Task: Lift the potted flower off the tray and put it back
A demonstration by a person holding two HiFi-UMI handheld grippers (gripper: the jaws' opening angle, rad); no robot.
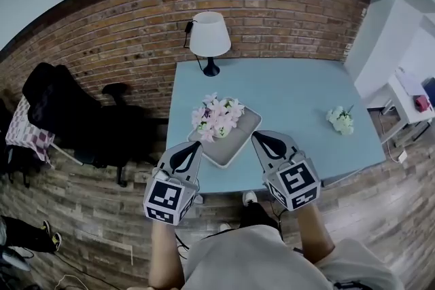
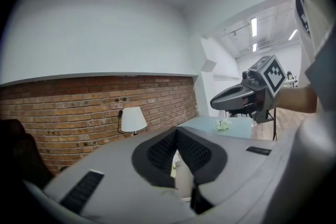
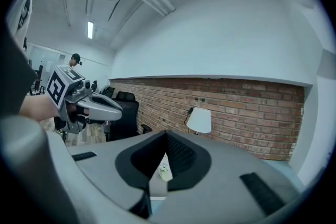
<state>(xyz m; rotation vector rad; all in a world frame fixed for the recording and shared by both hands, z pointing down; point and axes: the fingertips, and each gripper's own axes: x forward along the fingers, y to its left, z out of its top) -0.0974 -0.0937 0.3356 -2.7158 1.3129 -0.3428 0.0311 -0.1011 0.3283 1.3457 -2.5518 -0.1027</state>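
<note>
Object: potted flower. It stands on the grey tray, towards its far left part. The tray sits on the blue counter close to the near edge. Pink and white blooms spread wide over the pot, which is mostly hidden in the head view.

Handling (judged):
- Small and probably light.
- The blooms are soft and give no firm purchase; squeezing would bend or crush them.
- The pot is the stiff part, likely smooth and a little slippery.
- It looks top-heavy, so it may tip if gripped high.
- Take hold low on the pot wall, below the blooms, and keep it upright.
- The tray rim is shallow, so there is little to clear.

Grippers:
- The left gripper has its fingers closed tip to tip with nothing between them. It sits over the counter's near edge, just beside the tray's near left side and apparently clear of it.
- The right gripper has its fingers likewise fully together and empty. It is near the tray's right side, apart from it.

Both need to open before any grasp; lift not yet begun
</note>
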